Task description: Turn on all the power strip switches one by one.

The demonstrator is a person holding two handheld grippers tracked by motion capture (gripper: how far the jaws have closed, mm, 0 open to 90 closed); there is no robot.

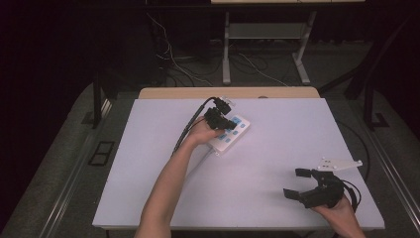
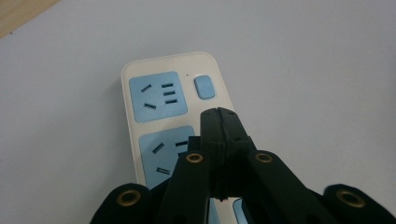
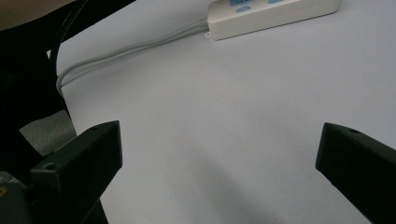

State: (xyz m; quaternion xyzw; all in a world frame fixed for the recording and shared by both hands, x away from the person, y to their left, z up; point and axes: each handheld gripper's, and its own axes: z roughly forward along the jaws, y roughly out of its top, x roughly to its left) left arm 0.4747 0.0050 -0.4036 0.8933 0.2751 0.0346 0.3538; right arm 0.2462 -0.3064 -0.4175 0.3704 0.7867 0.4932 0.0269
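A white power strip (image 1: 229,133) with blue sockets lies on the white table (image 1: 277,163), a little left of the middle and toward the far edge, set at a slant; its grey cord (image 3: 126,51) runs off its near end and curves away toward the table's left side, as the right gripper view shows. The left gripper (image 1: 221,121) is over the strip, held by the left hand (image 1: 203,133), whose forearm reaches up from the bottom edge; its cable loops back over the wrist. In the left gripper view the left gripper's (image 2: 219,122) jaws are pressed together with nothing between them, tips just short of the blue switch (image 2: 204,87) at the strip's end, above the second socket; whether they touch the strip I cannot tell. The right gripper (image 1: 301,182) sits near the table's right front corner in the right hand (image 1: 341,208), well apart from the strip; its jaws are spread wide over bare table, gripping nothing; a grey three-cornered plate sits on top of it.
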